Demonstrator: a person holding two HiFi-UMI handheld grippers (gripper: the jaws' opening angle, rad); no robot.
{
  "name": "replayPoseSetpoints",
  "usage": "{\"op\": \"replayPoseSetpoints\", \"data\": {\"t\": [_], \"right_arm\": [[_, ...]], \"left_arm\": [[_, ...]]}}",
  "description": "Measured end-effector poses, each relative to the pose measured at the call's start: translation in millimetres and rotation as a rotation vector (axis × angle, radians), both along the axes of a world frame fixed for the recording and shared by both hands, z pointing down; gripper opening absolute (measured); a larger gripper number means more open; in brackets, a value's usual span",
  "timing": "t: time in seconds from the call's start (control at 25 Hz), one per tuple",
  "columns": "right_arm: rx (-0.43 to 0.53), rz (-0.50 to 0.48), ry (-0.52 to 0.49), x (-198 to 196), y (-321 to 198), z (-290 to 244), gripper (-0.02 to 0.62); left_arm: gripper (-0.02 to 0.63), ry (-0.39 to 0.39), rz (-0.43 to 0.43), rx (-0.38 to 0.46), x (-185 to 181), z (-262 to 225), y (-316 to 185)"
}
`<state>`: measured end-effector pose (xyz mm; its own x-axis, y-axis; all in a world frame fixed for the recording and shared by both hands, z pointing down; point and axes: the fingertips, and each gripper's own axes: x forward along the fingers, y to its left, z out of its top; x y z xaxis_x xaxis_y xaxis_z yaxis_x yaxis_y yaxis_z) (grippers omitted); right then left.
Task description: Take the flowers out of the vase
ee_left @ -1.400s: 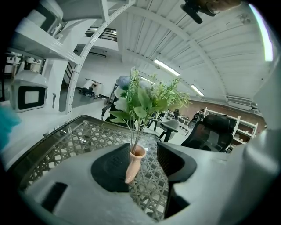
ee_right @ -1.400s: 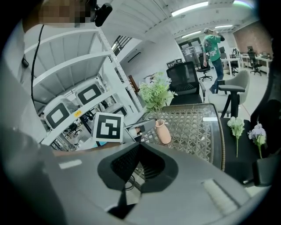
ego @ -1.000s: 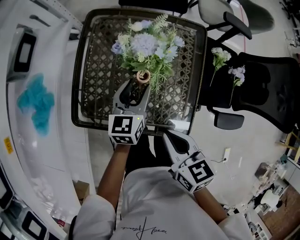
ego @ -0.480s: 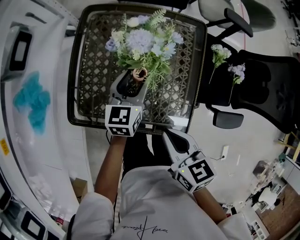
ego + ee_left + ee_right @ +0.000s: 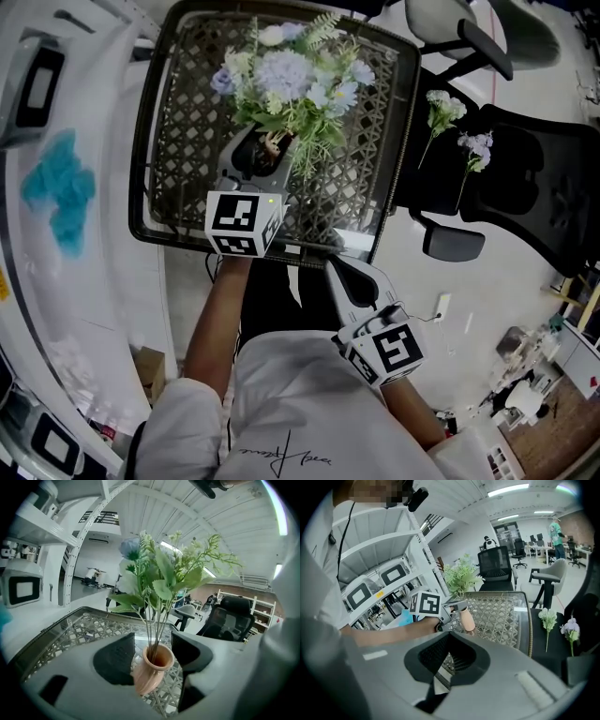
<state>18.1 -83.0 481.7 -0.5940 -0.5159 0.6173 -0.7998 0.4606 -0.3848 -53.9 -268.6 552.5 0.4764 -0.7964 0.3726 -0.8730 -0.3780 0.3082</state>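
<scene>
Two loose stems (image 5: 437,111) lay on the black chair (image 5: 525,192), but most flowers (image 5: 291,80) remained in the terracotta vase (image 5: 149,674) clamped by the left gripper (image 5: 151,658), the right gripper (image 5: 450,641) closed and empty.

The head view looks steeply down on the desk (image 5: 178,159). The left gripper view sits low, very near the vase (image 5: 151,670), facing across the desk. The right gripper view, farther back, shares that vase and desk.
</scene>
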Motion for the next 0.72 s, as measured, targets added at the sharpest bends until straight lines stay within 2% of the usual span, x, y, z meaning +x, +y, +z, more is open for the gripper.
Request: {"op": "replayPoseSetpoints", "data": {"t": [0.28,0.48,0.72], "right_arm": [[-0.006,0.004,0.0,3,2,3,0.006],[-0.014,0.0,0.002,3,3,7,0.006],[-0.019,0.006,0.003,9,3,8,0.006]], "left_arm": [[0.235,-0.003,0.014,-0.006,4,3,-8],[0.152,0.021,0.003,-0.009,4,3,-12],[0.128,0.043,0.001,-0.018,6,4,-14]]}}
